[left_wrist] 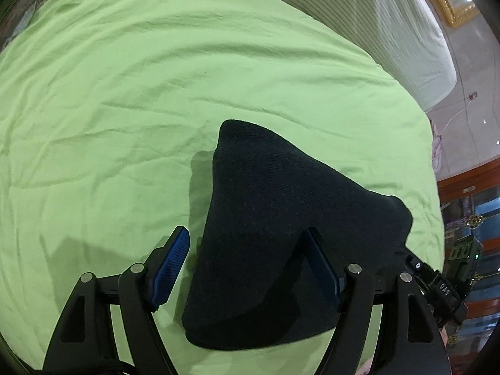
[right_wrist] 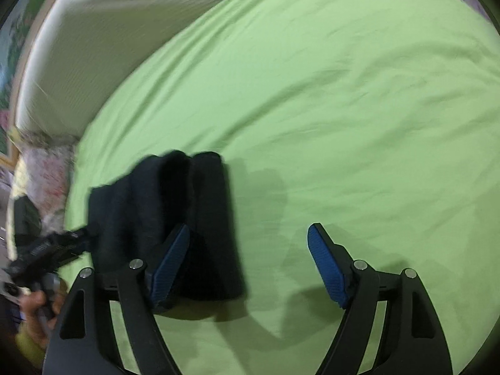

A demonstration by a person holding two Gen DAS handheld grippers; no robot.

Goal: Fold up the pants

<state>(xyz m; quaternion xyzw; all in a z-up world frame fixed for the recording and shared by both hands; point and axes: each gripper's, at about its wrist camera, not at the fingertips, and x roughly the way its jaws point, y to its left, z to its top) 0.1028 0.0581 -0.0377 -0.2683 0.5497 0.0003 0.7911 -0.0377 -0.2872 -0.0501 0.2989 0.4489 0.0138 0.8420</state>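
Note:
The pants [left_wrist: 265, 228] are dark, folded into a thick compact bundle on the green bedsheet [left_wrist: 125, 93]. In the left wrist view my left gripper [left_wrist: 247, 237] is open, its blue pads on either side of the bundle, just above it. In the right wrist view the same pants [right_wrist: 175, 218] lie at the lower left. My right gripper [right_wrist: 248, 234] is open and empty over the sheet, its left finger [right_wrist: 170, 259] over the bundle's right part. The right gripper's body shows at the right edge of the left wrist view [left_wrist: 443, 284].
A white ribbed mattress or headboard [left_wrist: 390, 31] borders the far side of the bed. A floral cloth [right_wrist: 50, 168] lies off the bed's edge. The tiled floor [left_wrist: 468, 100] and wooden furniture [left_wrist: 475, 187] stand beyond the bed's right edge.

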